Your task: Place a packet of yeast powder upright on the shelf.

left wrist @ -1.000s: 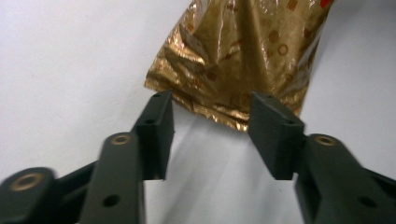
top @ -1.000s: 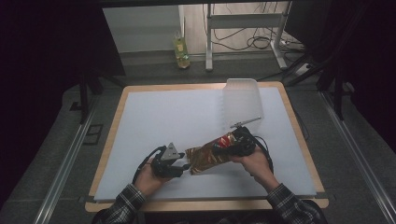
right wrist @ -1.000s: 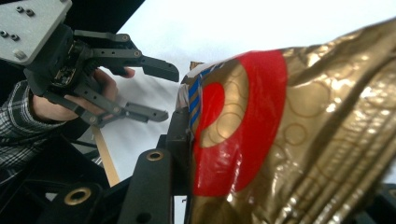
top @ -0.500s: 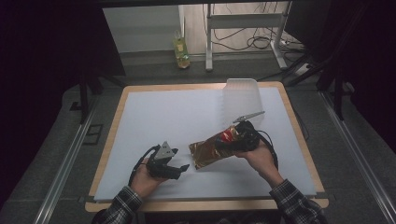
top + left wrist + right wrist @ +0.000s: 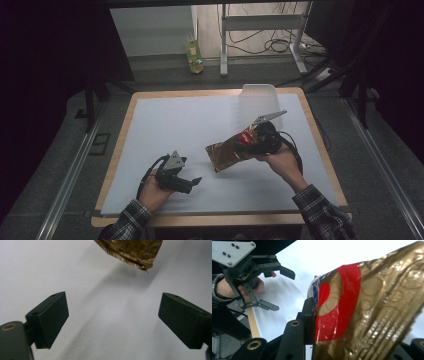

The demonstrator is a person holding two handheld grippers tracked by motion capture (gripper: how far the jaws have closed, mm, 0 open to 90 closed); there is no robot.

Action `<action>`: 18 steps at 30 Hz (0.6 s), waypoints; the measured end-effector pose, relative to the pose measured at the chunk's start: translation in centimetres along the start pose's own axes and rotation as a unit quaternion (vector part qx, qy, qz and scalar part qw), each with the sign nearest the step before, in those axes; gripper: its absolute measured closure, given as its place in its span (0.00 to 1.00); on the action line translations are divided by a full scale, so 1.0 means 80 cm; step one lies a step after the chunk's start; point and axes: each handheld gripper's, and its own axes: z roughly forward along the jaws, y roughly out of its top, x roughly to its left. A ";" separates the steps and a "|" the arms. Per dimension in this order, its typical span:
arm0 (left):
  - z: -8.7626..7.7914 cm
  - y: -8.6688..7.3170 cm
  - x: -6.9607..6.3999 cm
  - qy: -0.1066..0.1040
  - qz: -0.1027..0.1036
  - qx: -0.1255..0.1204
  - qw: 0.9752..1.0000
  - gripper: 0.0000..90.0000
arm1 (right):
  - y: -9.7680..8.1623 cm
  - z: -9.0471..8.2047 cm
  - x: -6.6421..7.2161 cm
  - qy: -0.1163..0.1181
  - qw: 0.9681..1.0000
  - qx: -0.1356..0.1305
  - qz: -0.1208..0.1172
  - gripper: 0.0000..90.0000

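Table (image 5: 150, 107), white-surfaced with wooden rim, across the middle of the high view; translucent white container (image 5: 257, 97) at upper right of the surface, just beyond the raised gripper.

Gold foil pouch (image 5: 227, 152), right of centre in the high view, lifted off the surface; long axis slanting from lower left up to upper right; upper-right end clamped in the right gripper (image 5: 247, 145), lower-left end free, pointing toward the left gripper (image 5: 192, 182); crimped bottom seam at top centre of the left gripper view (image 5: 130, 252), hanging above its own shadow, beyond the jaw tips and clear of them.

Right gripper: jaws pressed together on the pouch, foil filling the right half of its own view (image 5: 372, 307); nearer of the two, the sole holder.

Left gripper: lower left of centre in the high view, upper left in the right gripper view (image 5: 272, 285); jaws just been opening, now spread wide, nothing between them; pouch up and to the right of it, near but apart.

Markings: red band with a red disc on a pale patch, blue-and-white striping at the edge, embossed ring pattern on the gold; no legible brand or wording.
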 end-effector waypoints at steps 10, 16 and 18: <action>0.002 -0.003 0.002 0.024 0.014 0.005 1.000 0.03 | 0.024 -0.030 -0.013 -0.017 0.998 -0.010 -0.053 0.75; 0.002 -0.003 0.003 0.026 0.016 0.005 1.000 0.03 | 0.035 -0.041 -0.018 -0.027 0.997 -0.016 -0.076 0.75; 0.003 -0.003 0.002 0.026 0.018 0.006 0.999 0.03 | 0.037 -0.043 -0.019 -0.028 0.996 -0.015 -0.082 0.75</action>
